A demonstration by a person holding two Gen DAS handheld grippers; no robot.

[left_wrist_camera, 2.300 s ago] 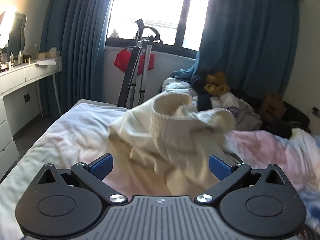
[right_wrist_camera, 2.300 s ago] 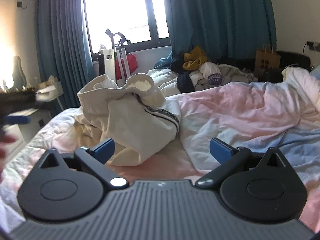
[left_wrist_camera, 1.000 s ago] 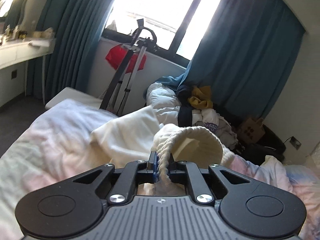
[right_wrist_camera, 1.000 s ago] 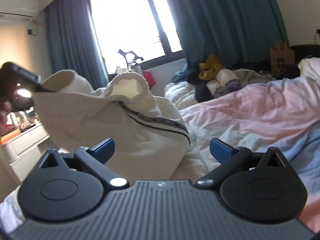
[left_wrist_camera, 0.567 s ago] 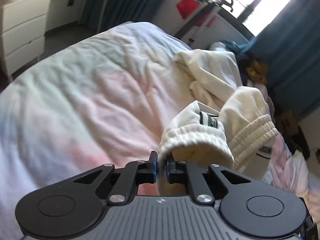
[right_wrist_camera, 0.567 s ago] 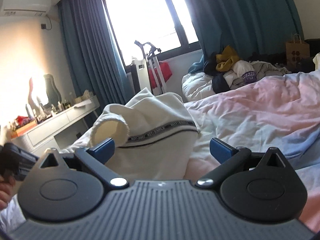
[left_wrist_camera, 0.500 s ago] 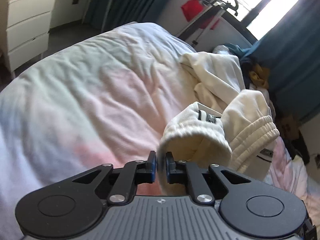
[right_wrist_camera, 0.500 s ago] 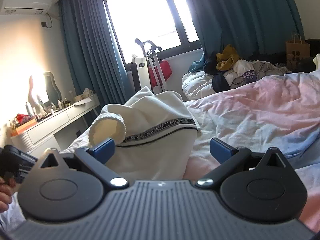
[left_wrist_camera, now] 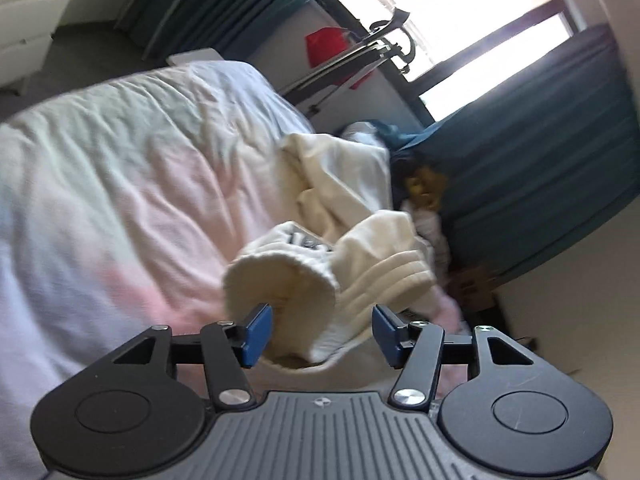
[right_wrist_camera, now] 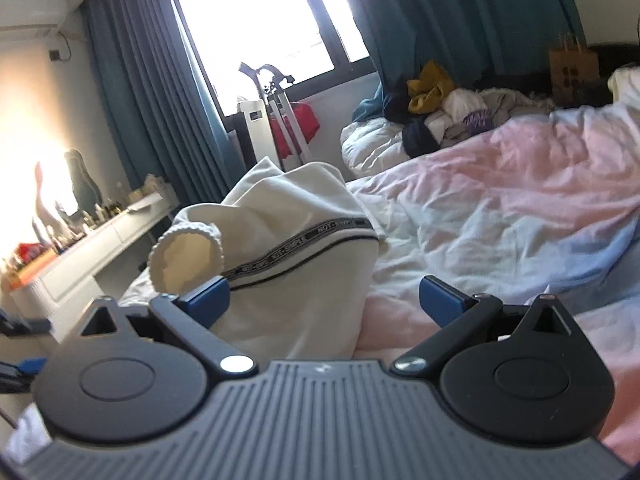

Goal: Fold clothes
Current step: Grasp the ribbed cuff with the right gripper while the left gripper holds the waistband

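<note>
A cream sweatshirt [left_wrist_camera: 344, 216] with a ribbed cuff [left_wrist_camera: 280, 276] and a black lettered stripe lies crumpled on the pink and white bedspread [left_wrist_camera: 120, 168]. My left gripper [left_wrist_camera: 322, 334] is open, and the cuff sits loose just ahead of and between its blue pads. In the right wrist view the same sweatshirt [right_wrist_camera: 304, 240] stands bunched at centre left, its cuff [right_wrist_camera: 186, 258] open toward me. My right gripper [right_wrist_camera: 322, 306] is open, its left pad right beside the cloth and nothing held.
A pile of mixed clothes [right_wrist_camera: 452, 112] lies on a white duvet by the window. A folded metal stand with a red bag [right_wrist_camera: 288, 120] is under the window. A white dresser [right_wrist_camera: 80, 256] with bottles runs along the left wall. Teal curtains [right_wrist_camera: 460, 12] hang behind.
My left gripper, shut on the cuff half a second ago, has opened and let it go; its view has tilted. The right gripper has held open and barely shifted.
</note>
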